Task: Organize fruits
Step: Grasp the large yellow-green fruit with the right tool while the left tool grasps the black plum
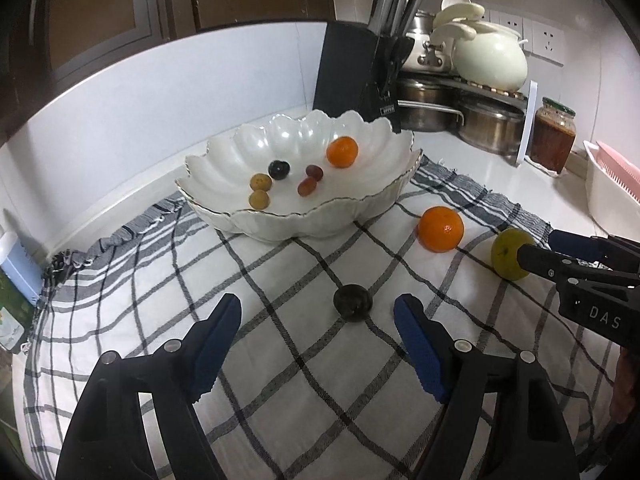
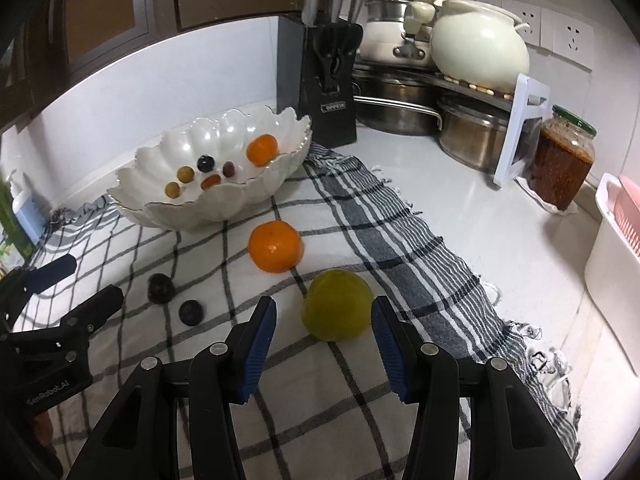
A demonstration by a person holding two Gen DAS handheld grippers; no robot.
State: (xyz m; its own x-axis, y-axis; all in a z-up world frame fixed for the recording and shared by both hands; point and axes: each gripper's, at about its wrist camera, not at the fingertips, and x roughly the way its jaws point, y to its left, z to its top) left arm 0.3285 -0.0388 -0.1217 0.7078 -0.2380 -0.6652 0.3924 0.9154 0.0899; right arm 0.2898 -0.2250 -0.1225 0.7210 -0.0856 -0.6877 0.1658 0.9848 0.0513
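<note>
A white scalloped bowl (image 1: 208, 156) (image 2: 132, 184) on a checked cloth holds an orange (image 1: 342, 152), a dark grape and several small fruits. On the cloth lie a second orange (image 1: 440, 229) (image 2: 275, 245), a yellow-green fruit (image 1: 506, 250) (image 2: 338, 304) and a dark fruit (image 1: 353, 303) (image 2: 161, 288). A second dark fruit (image 2: 191, 312) shows in the right wrist view. My left gripper (image 1: 317, 300) (image 2: 90, 280) is open, the dark fruit just beyond its tips. My right gripper (image 2: 324, 304) (image 1: 536, 245) is open around the yellow-green fruit, pads not pressing.
A black knife block (image 1: 360, 76), steel pots (image 2: 472, 136) and a cream ceramic pot (image 2: 480, 48) stand at the back. A jar of red sauce (image 2: 560, 164) and a white rack with a pink basket (image 2: 616, 248) are at the right. A blue-and-white bottle (image 1: 18, 264) stands at the left.
</note>
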